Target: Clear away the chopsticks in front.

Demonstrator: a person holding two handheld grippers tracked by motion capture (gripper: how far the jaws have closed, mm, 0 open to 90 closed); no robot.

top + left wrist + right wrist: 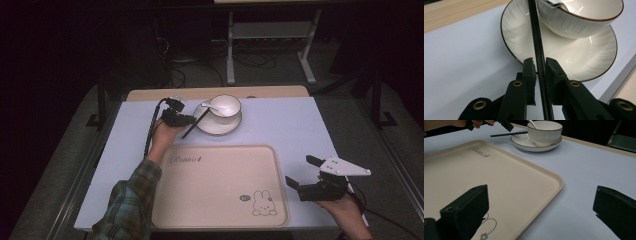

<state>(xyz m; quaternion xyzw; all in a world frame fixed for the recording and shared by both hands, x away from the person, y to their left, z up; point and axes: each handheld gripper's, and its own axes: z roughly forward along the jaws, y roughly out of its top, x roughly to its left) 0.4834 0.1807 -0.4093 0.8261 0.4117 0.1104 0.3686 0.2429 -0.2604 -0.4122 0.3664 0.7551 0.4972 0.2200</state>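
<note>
At the table's far side, the left gripper (pixel 192 120) clamps thin black chopsticks (pixel 537 47) resting across a white ceramic saucer (pixel 584 55). A white bowl (pixel 225 105) on it holds a white spoon (pixel 209 106). Near right, the right gripper (pixel 300 173) hangs wide open beside an empty beige plastic tray (pixel 220 200).

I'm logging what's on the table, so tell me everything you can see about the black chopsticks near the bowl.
The chopsticks are thin, straight, glossy black sticks lying tight together, so they read almost as one. The left gripper holds them near one end, its jaws closed against either side. Their far ends reach over the plate and against the side of the bowl, which stands on that plate. From the high view they slant across the plate's left edge.
</note>
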